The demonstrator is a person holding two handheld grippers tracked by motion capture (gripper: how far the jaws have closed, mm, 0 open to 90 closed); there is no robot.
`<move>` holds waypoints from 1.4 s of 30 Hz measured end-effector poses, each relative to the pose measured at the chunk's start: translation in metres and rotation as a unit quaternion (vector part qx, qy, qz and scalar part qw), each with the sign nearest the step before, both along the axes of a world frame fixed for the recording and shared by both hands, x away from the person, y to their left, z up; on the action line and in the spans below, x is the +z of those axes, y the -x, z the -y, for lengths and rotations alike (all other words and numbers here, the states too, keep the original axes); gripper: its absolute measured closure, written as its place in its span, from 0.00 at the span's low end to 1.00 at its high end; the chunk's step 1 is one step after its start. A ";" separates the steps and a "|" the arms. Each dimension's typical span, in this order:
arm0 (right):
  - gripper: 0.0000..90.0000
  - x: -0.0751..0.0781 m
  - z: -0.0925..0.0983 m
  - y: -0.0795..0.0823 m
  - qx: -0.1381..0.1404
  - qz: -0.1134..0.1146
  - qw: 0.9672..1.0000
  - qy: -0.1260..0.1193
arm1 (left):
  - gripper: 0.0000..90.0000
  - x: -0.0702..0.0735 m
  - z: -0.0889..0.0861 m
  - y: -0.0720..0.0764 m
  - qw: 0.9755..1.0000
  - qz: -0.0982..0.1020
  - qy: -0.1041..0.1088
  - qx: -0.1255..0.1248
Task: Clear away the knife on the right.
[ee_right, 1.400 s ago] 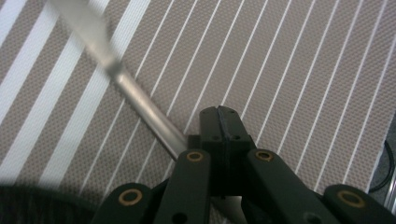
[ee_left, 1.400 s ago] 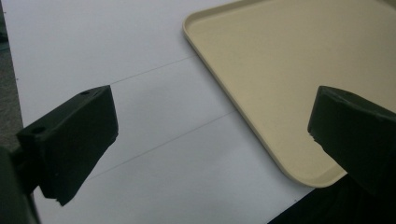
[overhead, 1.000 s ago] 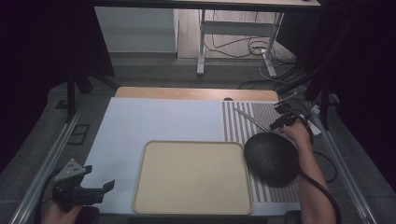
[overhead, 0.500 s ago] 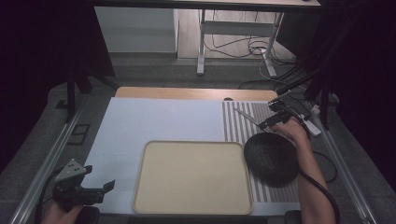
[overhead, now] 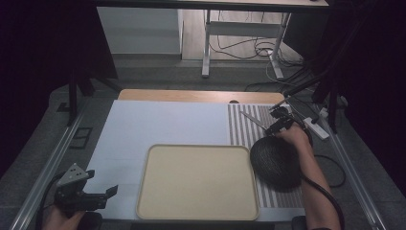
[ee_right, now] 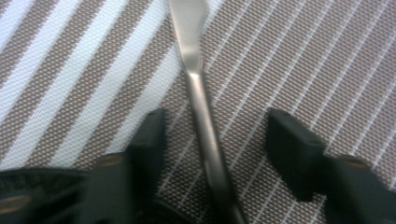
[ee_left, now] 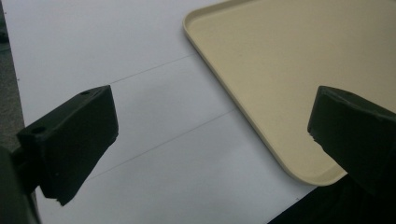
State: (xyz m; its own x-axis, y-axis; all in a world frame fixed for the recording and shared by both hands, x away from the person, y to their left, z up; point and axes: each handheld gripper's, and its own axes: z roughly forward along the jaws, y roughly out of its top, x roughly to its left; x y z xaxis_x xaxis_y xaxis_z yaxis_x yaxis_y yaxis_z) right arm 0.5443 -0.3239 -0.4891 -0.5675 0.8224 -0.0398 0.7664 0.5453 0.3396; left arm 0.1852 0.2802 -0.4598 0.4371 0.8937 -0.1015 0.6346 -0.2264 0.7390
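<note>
over striped mat [ee_right: 299, 56], right tongs [ee_right: 212, 135] apart astride metal utensil [ee_right: 201, 107]; left tongs [ee_left: 210, 135] apart beside tray [ee_left: 289, 60].

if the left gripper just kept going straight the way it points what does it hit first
Probably the beige tray. The left gripper hangs open over the white table cover, aimed toward the tray's near corner; how high it sits is unclear.
</note>
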 end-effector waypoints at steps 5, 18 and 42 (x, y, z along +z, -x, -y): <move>0.89 0.001 -0.006 0.001 0.025 0.001 1.000 0.003 | 0.02 0.000 0.001 0.000 1.000 -0.001 -0.004 0.000; 0.89 0.000 -0.003 -0.002 0.049 0.026 0.998 -0.022 | 0.02 0.000 0.001 0.000 1.000 0.001 -0.002 0.000; 0.89 0.025 -0.048 -0.001 0.067 0.098 0.986 -0.120 | 0.02 0.000 0.000 0.000 1.000 0.002 0.000 0.000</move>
